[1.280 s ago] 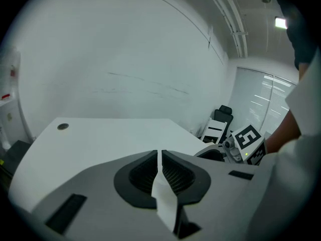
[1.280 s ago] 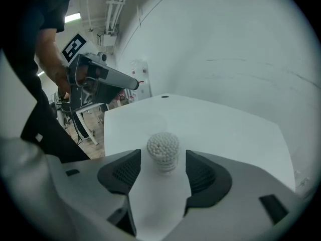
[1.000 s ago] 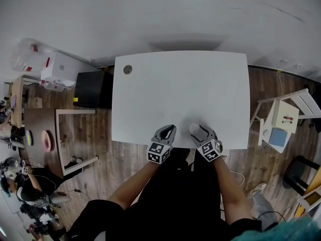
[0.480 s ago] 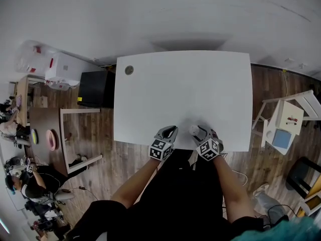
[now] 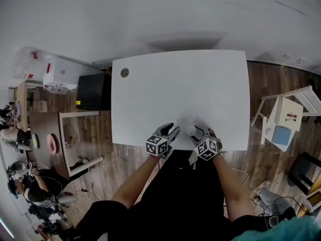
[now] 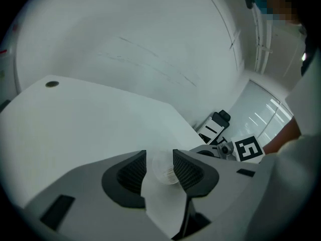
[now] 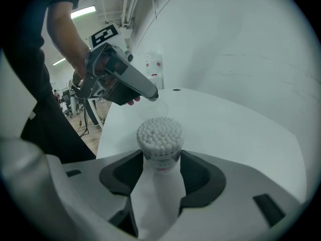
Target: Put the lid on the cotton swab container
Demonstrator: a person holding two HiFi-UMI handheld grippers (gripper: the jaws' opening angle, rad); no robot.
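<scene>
Though its print blurs, pink-edged label (image 7: 161,162) on cotton swab container (image 7: 159,145).

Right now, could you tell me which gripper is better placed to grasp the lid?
Left: the left gripper, jaws just opened, has the clear lid between them, ungripped, while the right gripper, jaws just closed, clamps the cotton swab container.
</scene>
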